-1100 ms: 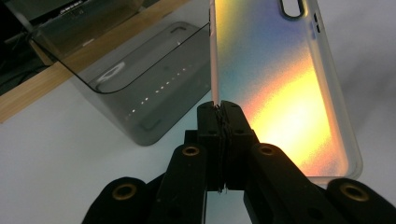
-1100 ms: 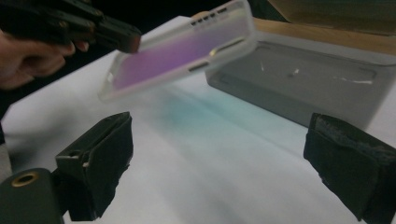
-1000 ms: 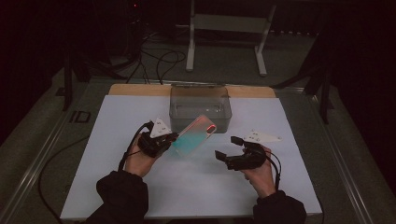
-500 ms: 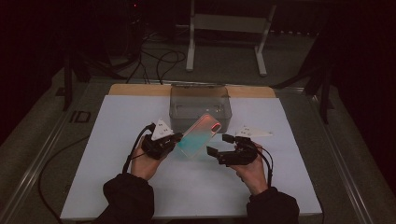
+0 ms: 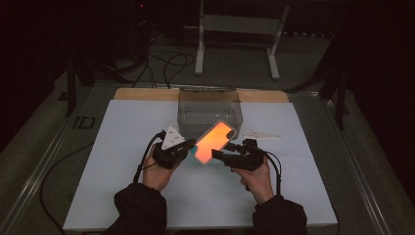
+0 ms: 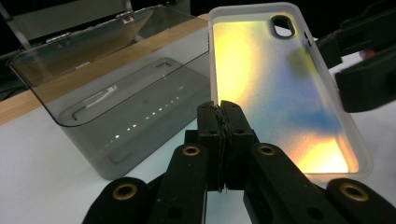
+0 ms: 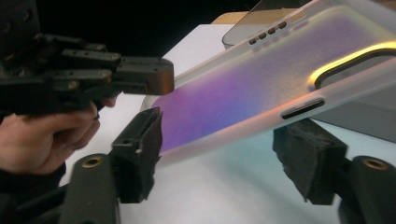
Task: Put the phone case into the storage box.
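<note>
- A white table sheet [image 5: 122, 166] is lit within a dark room.
- At 12 o'clock, a smoky clear box [image 5: 209, 107] is seen; its contents cannot be told.
- The phone case [image 5: 213, 142] is clenched at its edge by the left gripper [image 5: 192, 146]; it is straddled by the right gripper [image 5: 222, 155], whose jaws have just been closing, one pad touching.

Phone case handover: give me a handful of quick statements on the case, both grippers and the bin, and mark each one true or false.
1. The left gripper is clamped on an edge of the phone case. True.
2. The phone case lies flat on the table. False: it is held up off the white surface, tilted.
3. The right gripper has its jaws on either side of the case; they have just been closing, and a gap shows at one pad. True.
4. The clear bin holds a second phone case. False: it looks empty.
5. The case has its camera cutout at the end away from the left gripper. True.
</note>
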The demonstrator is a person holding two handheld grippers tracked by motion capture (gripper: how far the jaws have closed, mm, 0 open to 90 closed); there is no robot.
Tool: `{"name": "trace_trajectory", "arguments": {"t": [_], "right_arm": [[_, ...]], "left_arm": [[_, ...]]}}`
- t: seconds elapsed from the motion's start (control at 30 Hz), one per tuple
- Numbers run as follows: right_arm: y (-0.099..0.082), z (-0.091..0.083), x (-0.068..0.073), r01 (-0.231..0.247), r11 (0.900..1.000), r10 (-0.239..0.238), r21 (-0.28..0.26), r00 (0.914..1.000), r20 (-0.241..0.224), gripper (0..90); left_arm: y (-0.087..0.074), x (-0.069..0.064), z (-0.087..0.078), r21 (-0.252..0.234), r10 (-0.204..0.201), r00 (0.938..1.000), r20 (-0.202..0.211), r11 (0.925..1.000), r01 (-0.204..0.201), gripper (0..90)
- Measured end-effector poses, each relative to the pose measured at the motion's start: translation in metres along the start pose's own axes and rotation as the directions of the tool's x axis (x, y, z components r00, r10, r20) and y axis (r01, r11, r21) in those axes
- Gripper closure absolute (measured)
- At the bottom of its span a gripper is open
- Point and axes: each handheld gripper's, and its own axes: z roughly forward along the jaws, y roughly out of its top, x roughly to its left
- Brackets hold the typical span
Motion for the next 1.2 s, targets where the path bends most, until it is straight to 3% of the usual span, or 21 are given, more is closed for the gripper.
{"name": "trace_trajectory", "arguments": {"t": [0.2, 0.5, 0.77, 0.83, 1.07, 1.2], "right_arm": [[0.001, 0.003, -0.003, -0.058, 0.9980, 0.057, -0.026, 0.9982, -0.020, 51.9], [0.004, 0.001, -0.004, -0.138, 0.9878, 0.137, -0.071, 0.9904, -0.017, 68.3], [0.006, -0.002, -0.004, -0.200, 0.9743, 0.199, -0.104, 0.9799, -0.017, 74.6], [0.006, -0.003, -0.004, -0.239, 0.9649, 0.239, -0.109, 0.9710, -0.015, 76.0], [0.007, -0.003, -0.005, -0.296, 0.9496, 0.297, -0.102, 0.9548, -0.007, 81.5], [0.007, -0.003, -0.005, -0.299, 0.9498, 0.301, -0.093, 0.9533, 0.018, 81.8]], "left_arm": [[-0.002, -0.006, 0.001, -0.007, 0.006, 0.9997, -0.023, 1.0000, -0.006, 89.6], [-0.008, -0.018, 0.004, -0.026, -0.014, 0.9972, -0.073, 0.9996, 0.012, 89.6], [-0.011, -0.027, 0.008, -0.021, -0.036, 0.9961, -0.081, 0.9992, 0.034, 89.5], [-0.012, -0.031, 0.008, -0.021, -0.043, 0.9951, -0.089, 0.9989, 0.042, 89.5], [-0.013, -0.033, 0.009, -0.011, -0.041, 0.9964, -0.075, 0.9991, 0.040, 88.9], [-0.013, -0.031, 0.010, 0.000, -0.038, 0.9978, -0.054, 0.9993, 0.038, 87.7]]}}
